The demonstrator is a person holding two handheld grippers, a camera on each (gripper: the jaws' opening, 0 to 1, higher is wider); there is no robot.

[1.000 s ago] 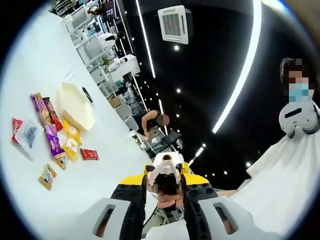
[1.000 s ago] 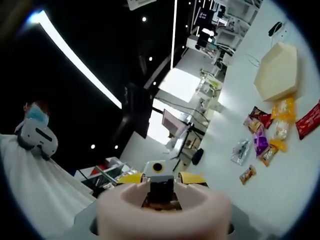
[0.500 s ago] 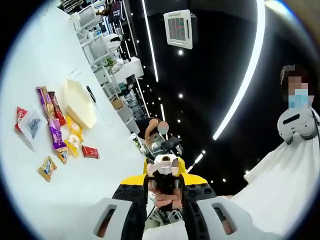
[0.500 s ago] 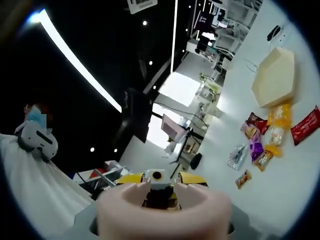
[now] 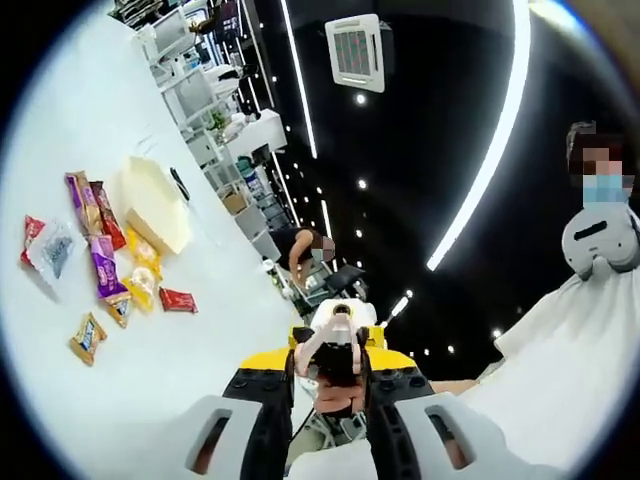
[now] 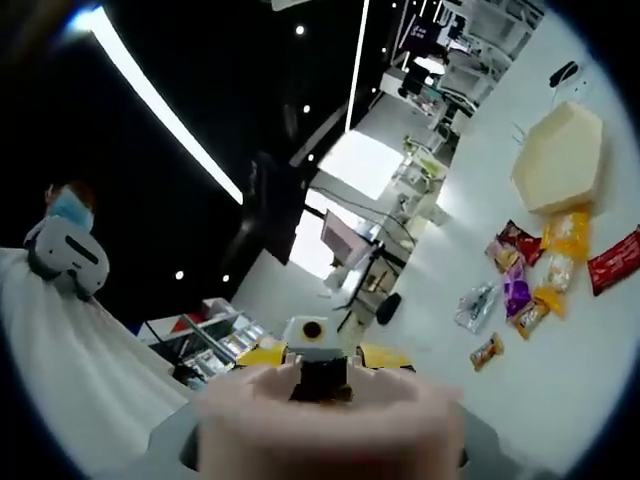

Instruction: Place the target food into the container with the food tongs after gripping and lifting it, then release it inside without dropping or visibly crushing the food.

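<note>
A white desk (image 5: 150, 370) carries a loose cluster of snack packets (image 5: 100, 265), with a pale hexagonal container (image 5: 152, 205) just beside them; what lies in it cannot be told. In the right gripper view the same packets (image 6: 530, 285) lie beside the container (image 6: 558, 158). A person in white (image 5: 580, 340) stands at the side. Both grippers are raised well apart from the desk. The left gripper (image 5: 330, 440) has its jaws close together; whether it grips anything cannot be told. The right gripper (image 6: 325, 440) is blurred, its state unclear.
</note>
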